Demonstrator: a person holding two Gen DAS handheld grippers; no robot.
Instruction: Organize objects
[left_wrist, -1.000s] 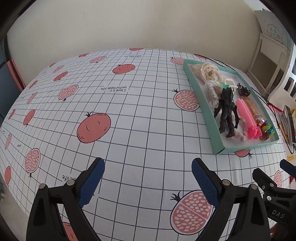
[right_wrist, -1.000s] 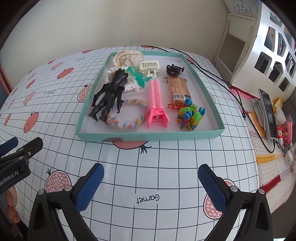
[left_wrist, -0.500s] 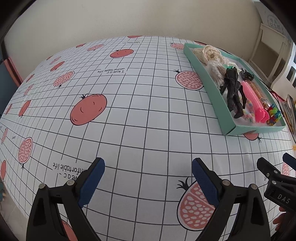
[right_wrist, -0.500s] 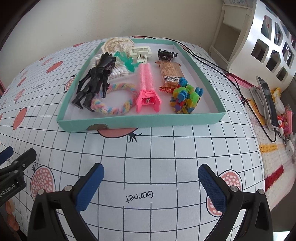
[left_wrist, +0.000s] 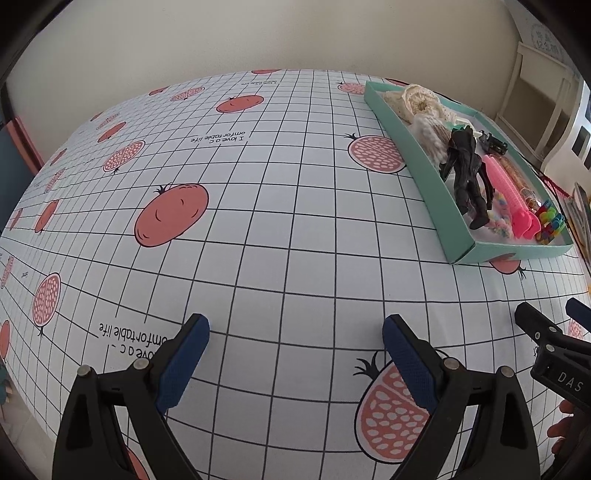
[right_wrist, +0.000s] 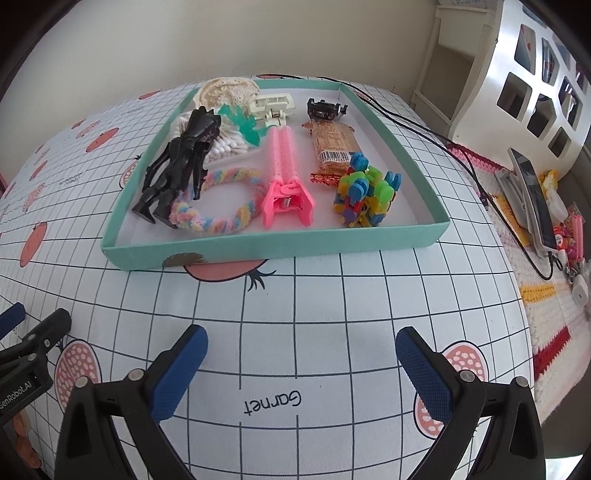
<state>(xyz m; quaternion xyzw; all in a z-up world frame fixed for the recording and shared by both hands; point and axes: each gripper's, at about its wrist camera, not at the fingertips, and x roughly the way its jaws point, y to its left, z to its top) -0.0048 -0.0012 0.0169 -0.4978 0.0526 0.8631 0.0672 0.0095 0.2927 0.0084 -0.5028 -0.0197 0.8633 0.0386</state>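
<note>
While both claws hang spread wide over the gridded cloth with nothing between their pads, every loose item in view already sits inside the teal tray (right_wrist: 258, 248). That fits two readings: a tray filled by sorting, or a tray still waiting to be emptied and sorted elsewhere; the scene does not settle which.

From the right claw (right_wrist: 301, 363), the tray lies at twelve o'clock, near but apart. From the left claw (left_wrist: 295, 354), it sits at about two o'clock, well apart, with only bare surface (left_wrist: 258, 229) ahead.

Inside the tray, seen from the right wrist:
- A black figure (right_wrist: 177, 166) at ten o'clock, lying partly on the pastel braided ring (right_wrist: 221, 218). It looks like rigid, light plastic; the torso seems the safest hold, since the thin limbs may slip.
- A pink hair clip (right_wrist: 284, 177) in the middle, stiff and ridged; across its long body would likely suit.
- A wrapped snack (right_wrist: 332, 142) at one o'clock, with crinkly film that may slide and contents that may crush.
- A cluster of coloured blocks (right_wrist: 365, 192) at the near right, knobbly and probably prone to coming apart.
- Cream crochet pieces (right_wrist: 225, 90) at the far left corner, soft and compressible.

The ring looks soft and should pinch easily anywhere along its loop.
</note>
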